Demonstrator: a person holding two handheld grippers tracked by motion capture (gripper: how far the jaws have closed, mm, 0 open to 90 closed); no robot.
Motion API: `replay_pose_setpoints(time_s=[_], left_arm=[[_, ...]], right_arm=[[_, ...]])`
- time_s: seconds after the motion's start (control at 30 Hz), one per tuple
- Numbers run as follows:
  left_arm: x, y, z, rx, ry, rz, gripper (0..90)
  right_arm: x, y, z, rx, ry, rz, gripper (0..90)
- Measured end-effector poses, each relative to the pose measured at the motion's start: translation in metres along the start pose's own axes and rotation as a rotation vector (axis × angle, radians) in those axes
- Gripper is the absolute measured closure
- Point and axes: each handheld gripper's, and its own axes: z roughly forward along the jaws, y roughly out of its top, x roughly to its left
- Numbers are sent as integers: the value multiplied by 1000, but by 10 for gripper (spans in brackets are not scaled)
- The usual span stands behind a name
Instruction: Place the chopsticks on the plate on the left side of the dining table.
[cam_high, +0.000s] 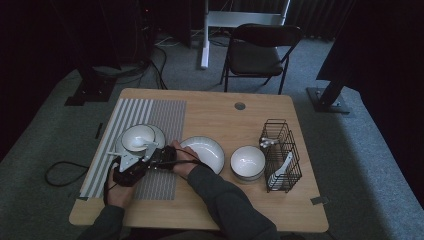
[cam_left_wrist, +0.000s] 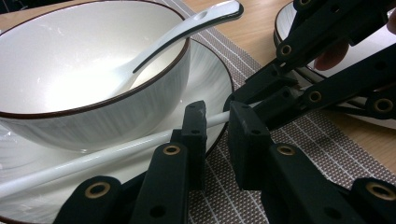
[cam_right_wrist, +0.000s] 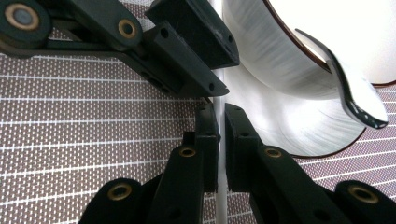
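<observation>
The bench (cam_high: 210, 117) carried a striped placemat (cam_high: 165, 117). On the placemat sat a plate (cam_left_wrist: 212, 70) holding a bowl (cam_left_wrist: 70, 56) with a spoon (cam_left_wrist: 187, 28) inside. A thin white chopstick (cam_left_wrist: 93, 158) lay across the plate's rim beside the bowl. The right gripper (cam_right_wrist: 221, 135) had its jaws clamped on the chopstick; the left gripper (cam_left_wrist: 217, 126) had its jaws apart around it.
</observation>
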Motion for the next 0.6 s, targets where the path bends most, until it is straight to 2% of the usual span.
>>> replay_pose_setpoints(time_s=[0.2,0.37,0.6], left_arm=[[0,0,0,3,3,1,775],[1,-1,1,7,6,1,775],[0,-1,2,11,9,2,775]], right_arm=[[-1,-1,0,-2,-2,-2,848],[-2,-4,-1,-7,2,17,812],[-8,-11,-15,-10,6,31,759]])
